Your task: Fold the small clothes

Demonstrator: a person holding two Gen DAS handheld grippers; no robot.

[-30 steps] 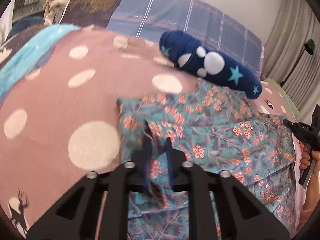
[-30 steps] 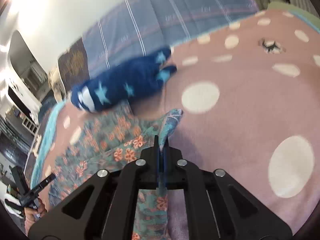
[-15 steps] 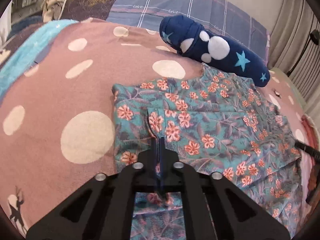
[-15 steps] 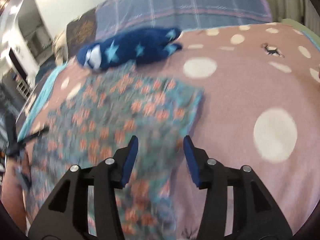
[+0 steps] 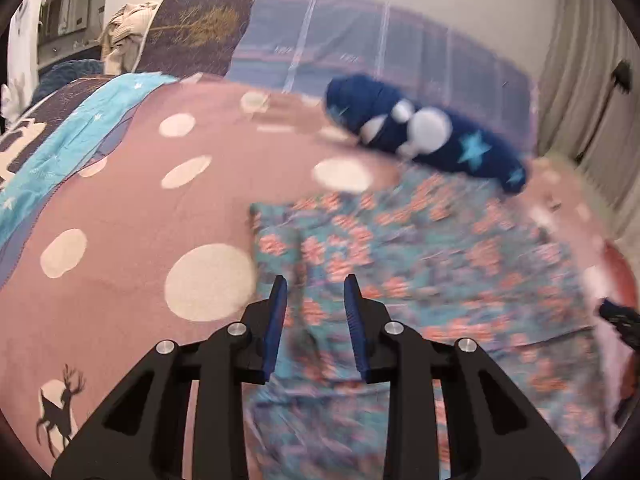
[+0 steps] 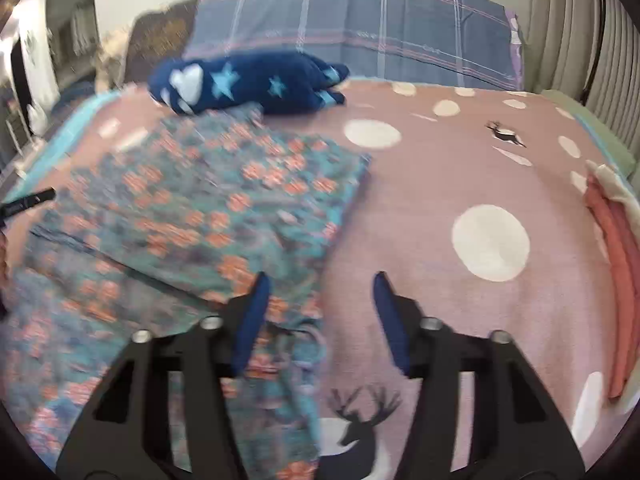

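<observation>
Nearest the left wrist camera, the left gripper [image 5: 316, 304] is opening its jaws over the near left part of the floral garment [image 5: 420, 264]; cloth is showing in the gap, but the pads are not pressing on it, so the fabric is lying free. The right gripper [image 6: 320, 304] is closing its jaws a little while they are standing well apart, straddling the garment's right edge [image 6: 320, 280] where it is meeting the pink dotted blanket [image 6: 440, 184]; nothing is clamped there either.

The garment is lying spread on the bed, a folded layer sitting on top with a straight crease running across it. The step in hand looks like the release after one fold. To do it well, both grippers should be lifting straight off without dragging the top layer, since loose cloth is catching easily on the pads. Before the next pinch, it is worth checking that the folded edge is lining up with the layer beneath.

Farther off, a navy star-patterned cushion [image 6: 248, 80] is touching the garment's far edge, so any later fold toward it is needing care. Beyond that, a plaid pillow [image 6: 360, 32] is leaning against the wall.
</observation>
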